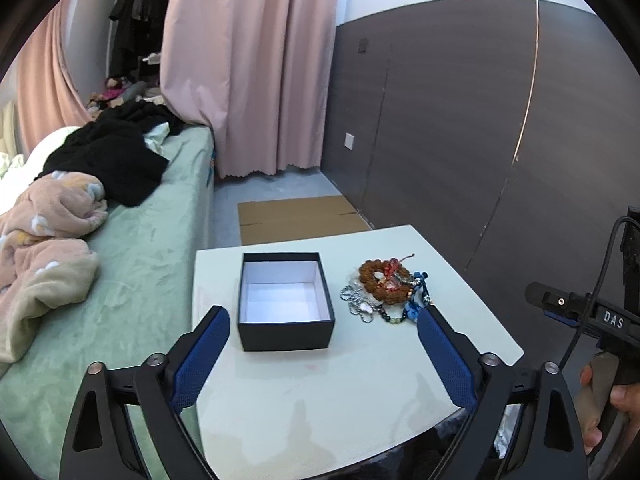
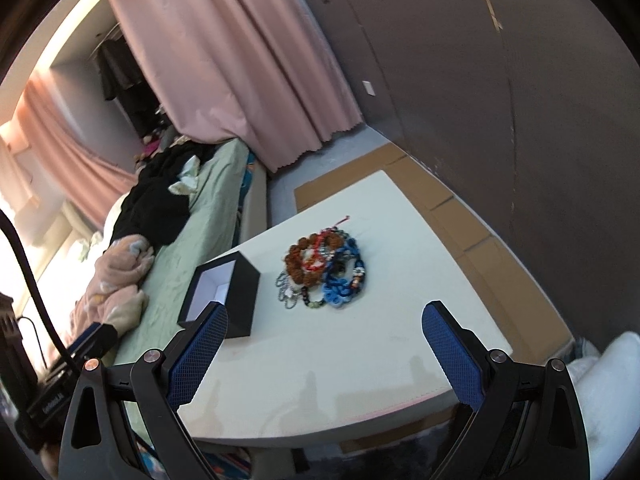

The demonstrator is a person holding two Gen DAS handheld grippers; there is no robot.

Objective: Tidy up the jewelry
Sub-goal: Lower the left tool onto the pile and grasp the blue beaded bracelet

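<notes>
**First pick: lift one piece cleanly from the tangle**

The right claw [image 2: 324, 344] is spread wide and carries nothing, hovering above the near part of the table [image 2: 360, 360] with the pile of jewelry [image 2: 324, 270] straight ahead between its fingers. The left claw [image 1: 322, 356] is likewise released and empty, pointed at the open box [image 1: 285, 300], which is black outside, white inside and has nothing in it.

The jewelry lies in one heap just beside the box, apart from its wall: a brown beaded bracelet [image 2: 298, 266] with a red cord across it, a blue chain bracelet [image 2: 340, 288] on the side away from the box, a silver chain [image 2: 285, 286] nearest the box, and a dark beaded strand at the front. They overlap, so a deep grab would likely drag several at once.

My advice: take the topmost or outermost loop, probably the blue chain or the brown beads, pinch a single strand at its free edge, then lift slowly to let the others fall away. The left claw could steady the box, since it looks light and may slide.
</notes>
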